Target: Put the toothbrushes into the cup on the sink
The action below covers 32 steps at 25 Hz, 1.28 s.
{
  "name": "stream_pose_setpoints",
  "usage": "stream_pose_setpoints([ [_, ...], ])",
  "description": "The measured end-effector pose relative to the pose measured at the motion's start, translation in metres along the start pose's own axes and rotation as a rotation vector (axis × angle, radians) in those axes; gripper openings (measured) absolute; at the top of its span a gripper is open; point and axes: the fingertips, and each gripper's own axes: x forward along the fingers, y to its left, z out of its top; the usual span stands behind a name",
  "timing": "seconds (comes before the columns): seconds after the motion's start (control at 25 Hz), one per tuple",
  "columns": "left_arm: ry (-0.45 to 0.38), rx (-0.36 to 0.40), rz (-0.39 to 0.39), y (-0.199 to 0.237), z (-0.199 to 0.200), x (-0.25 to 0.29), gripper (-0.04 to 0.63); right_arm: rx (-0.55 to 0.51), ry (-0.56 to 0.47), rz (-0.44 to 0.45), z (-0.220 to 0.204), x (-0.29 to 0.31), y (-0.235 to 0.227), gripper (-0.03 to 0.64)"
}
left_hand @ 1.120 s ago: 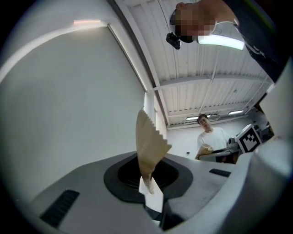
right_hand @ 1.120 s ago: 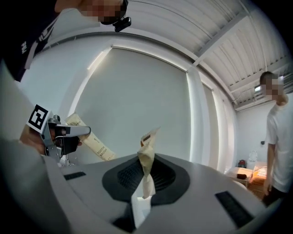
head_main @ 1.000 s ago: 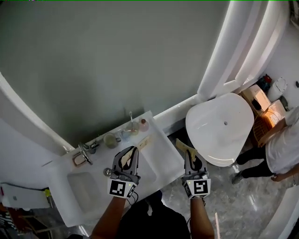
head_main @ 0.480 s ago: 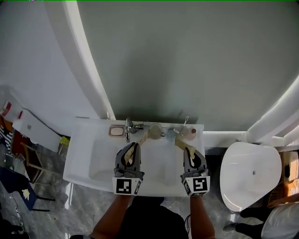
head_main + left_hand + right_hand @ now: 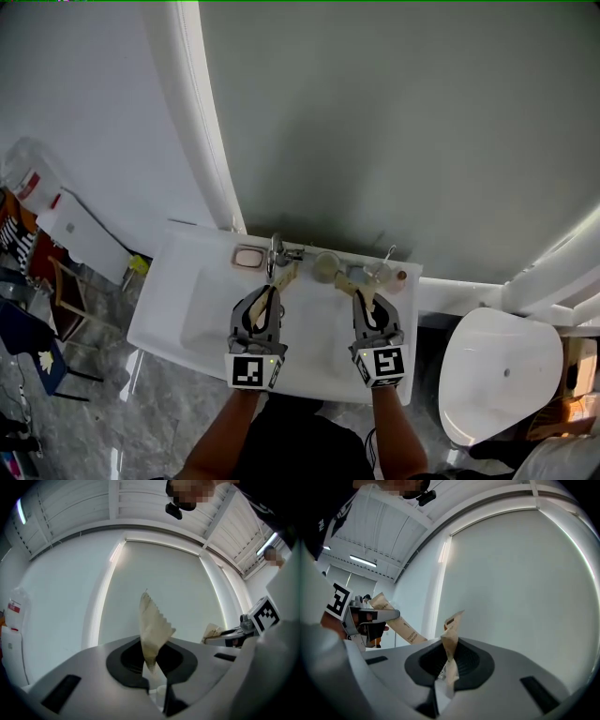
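Note:
Both grippers hold a paper-wrapped toothbrush over the white sink (image 5: 169,309). My left gripper (image 5: 271,293) is shut on a tan packet (image 5: 287,277), whose tip points toward the faucet (image 5: 275,251). In the left gripper view this packet (image 5: 152,629) sticks up from between the jaws. My right gripper (image 5: 362,296) is shut on a second packet (image 5: 365,297), also seen pinched upright (image 5: 450,641) in the right gripper view. A greenish cup (image 5: 326,267) stands on the back ledge between the two grippers' tips. Two smaller cups (image 5: 379,275) stand to its right.
A soap dish (image 5: 248,257) lies left of the faucet. A white toilet (image 5: 502,375) stands to the right of the sink. A grey wall panel (image 5: 403,131) rises behind the ledge. Chairs and clutter (image 5: 37,309) fill the floor at far left.
The head view has swung left, so the sink now sits centred under both grippers and the toilet has slid to the right edge. Both grippers keep hold of their packets.

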Motion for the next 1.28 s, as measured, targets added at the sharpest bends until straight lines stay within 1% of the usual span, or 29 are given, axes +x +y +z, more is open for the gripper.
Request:
stream_pose_setpoints([
  [0.28, 0.013, -0.024, -0.049, -0.008, -0.022, 0.026, 0.051, 0.005, 0.000, -0.025, -0.005, 0.024, -0.015, 0.048],
  [0.52, 0.019, -0.033, -0.090, -0.015, -0.055, 0.046, 0.051, 0.005, 0.007, -0.040, -0.034, 0.049, -0.019, 0.048],
  [0.68, 0.003, -0.040, -0.107, -0.025, -0.077, 0.062, 0.051, -0.014, 0.023, -0.026, -0.060, 0.068, -0.021, 0.048],
  [0.88, -0.003, -0.070, -0.092, -0.023, -0.098, 0.073, 0.051, -0.004, 0.039, -0.016, -0.091, 0.085, -0.023, 0.048],
  [1.0, 0.022, -0.058, -0.085, -0.020, -0.109, 0.073, 0.051, -0.001, 0.061, -0.009, -0.105, 0.096, -0.026, 0.048],
  [1.16, 0.030, -0.046, -0.082, -0.018, -0.112, 0.076, 0.051, 0.021, 0.098, 0.003, -0.123, 0.110, -0.033, 0.049],
  [1.28, 0.037, -0.045, -0.081, -0.018, -0.113, 0.076, 0.051, 0.047, 0.098, 0.003, -0.128, 0.111, -0.037, 0.051],
])
